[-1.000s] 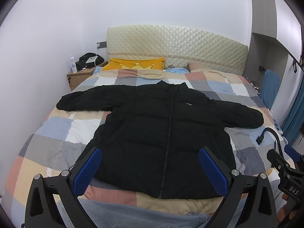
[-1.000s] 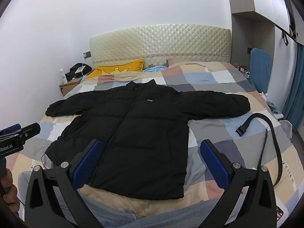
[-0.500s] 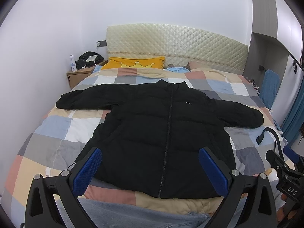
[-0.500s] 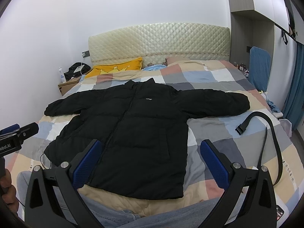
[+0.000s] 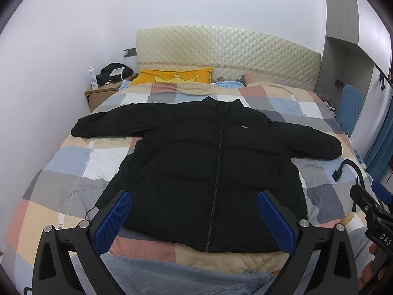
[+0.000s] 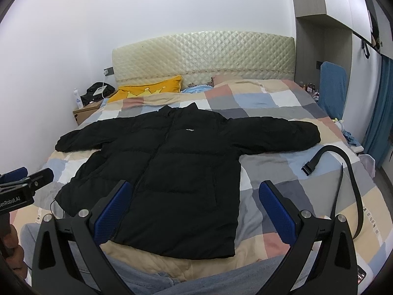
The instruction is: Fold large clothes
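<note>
Folding not begun: black jacket (image 5: pixel 211 177) lies spread flat on the bed (image 5: pixel 73 172), zipped, sleeves out; left hand-held gripper (image 5: pixel 194 217) and right hand-held gripper (image 6: pixel 194 206) both gape, empty.

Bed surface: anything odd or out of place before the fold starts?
A black strap lies looped on the quilt beside the jacket's sleeve, unrelated to folding. The jacket itself lies flat, zipped, sleeves spread.

Both views from bed (image 5: pixel 73 167) foot, headward

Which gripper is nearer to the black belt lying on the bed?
The right gripper. The black belt lies just off its right side; the left gripper hovers over the black jacket, further left.
</note>
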`<action>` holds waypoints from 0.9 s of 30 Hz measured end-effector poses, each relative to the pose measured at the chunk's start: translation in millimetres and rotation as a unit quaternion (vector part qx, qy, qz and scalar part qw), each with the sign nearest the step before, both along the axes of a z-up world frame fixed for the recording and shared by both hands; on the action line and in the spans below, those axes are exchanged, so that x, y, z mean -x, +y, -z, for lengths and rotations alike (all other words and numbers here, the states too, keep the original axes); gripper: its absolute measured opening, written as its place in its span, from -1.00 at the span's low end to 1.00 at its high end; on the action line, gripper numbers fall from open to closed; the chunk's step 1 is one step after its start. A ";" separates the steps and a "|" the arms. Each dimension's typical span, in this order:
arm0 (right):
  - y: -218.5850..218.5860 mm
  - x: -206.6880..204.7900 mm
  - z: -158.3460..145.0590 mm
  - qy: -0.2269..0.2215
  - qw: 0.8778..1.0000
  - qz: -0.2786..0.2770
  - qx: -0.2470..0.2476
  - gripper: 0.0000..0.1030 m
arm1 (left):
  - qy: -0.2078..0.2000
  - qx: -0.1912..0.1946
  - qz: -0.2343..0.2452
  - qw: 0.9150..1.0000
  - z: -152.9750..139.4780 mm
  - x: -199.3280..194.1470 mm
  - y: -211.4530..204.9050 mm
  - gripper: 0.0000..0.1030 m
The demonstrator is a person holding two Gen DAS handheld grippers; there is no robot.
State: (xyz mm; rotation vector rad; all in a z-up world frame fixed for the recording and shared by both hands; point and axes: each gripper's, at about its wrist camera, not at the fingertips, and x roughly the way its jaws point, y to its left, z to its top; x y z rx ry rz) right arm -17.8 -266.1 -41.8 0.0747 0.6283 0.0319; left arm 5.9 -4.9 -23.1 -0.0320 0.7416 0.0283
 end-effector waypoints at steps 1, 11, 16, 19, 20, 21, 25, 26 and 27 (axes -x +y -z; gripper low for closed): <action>-0.3 -0.9 1.2 0.002 1.000 0.000 -0.001 1.00 | 0.001 0.000 0.000 1.000 0.6 -0.7 0.4 1.00; 7.5 -14.6 1.8 0.009 1.000 -0.003 0.000 1.00 | 0.010 0.004 0.004 1.000 -1.9 -4.1 -14.1 1.00; 1.0 -17.9 4.2 0.014 1.000 0.007 0.001 1.00 | 0.014 -0.006 0.017 1.000 -7.8 -7.7 -24.5 1.00; -6.6 -19.8 4.9 0.015 1.000 0.016 0.004 1.00 | 0.020 -0.018 0.022 0.999 -13.6 -9.9 -33.0 1.00; -8.7 -20.2 5.6 0.015 1.000 0.019 0.005 1.00 | 0.027 -0.025 0.018 0.999 -15.8 -11.6 -36.1 1.00; -10.7 -20.8 6.9 0.016 1.000 0.022 0.005 1.00 | 0.035 -0.027 0.020 0.999 -16.6 -13.6 -37.5 1.00; -16.0 -25.0 15.8 0.026 0.999 0.023 0.002 1.00 | 0.111 -0.005 0.060 0.992 -14.6 -29.5 -46.0 1.00; -17.7 -27.4 18.1 0.029 0.999 0.021 0.000 1.00 | 0.119 0.000 0.067 0.991 -14.5 -31.0 -47.1 1.00; -19.1 -29.6 20.8 0.032 0.999 0.020 -0.001 1.00 | 0.125 0.003 0.071 0.990 -15.6 -32.0 -48.9 1.00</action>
